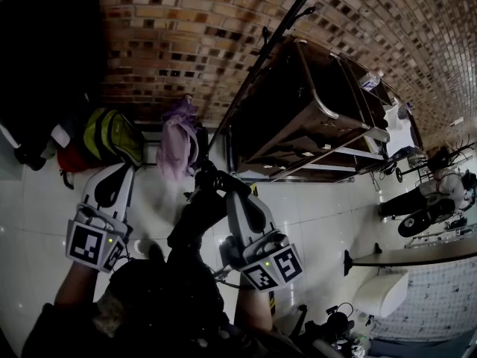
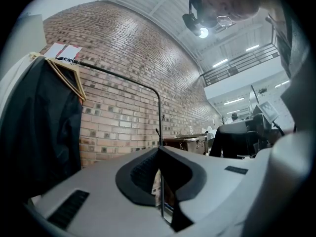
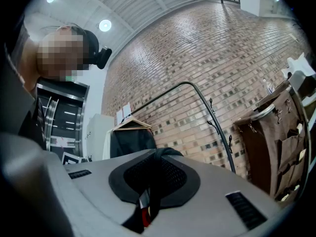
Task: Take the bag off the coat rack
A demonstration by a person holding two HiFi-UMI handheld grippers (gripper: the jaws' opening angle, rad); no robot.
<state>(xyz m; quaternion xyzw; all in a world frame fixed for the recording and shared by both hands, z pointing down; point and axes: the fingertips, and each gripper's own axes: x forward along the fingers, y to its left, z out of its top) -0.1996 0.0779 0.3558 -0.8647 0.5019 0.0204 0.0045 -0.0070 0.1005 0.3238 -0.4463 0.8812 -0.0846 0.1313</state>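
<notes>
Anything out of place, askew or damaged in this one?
Nothing looks damaged or spilled. Only a pink backpack and a yellow-green bag seem slumped at the foot of the brick wall, left of the coat rack, rather than hung.

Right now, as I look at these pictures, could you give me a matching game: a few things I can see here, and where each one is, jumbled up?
Things
1. black bag strap
2. lilac fabric backpack
3. brown fabric cart with a metal frame
4. dark garment on a wooden hanger

Places
A. right of the black metal coat rack in the head view
B. clamped between the right gripper's jaws
C. hanging from the rack's top rail
D. left of the rack, beside the yellow-green bag

Pairs: 1-B, 2-D, 3-A, 4-C
</notes>
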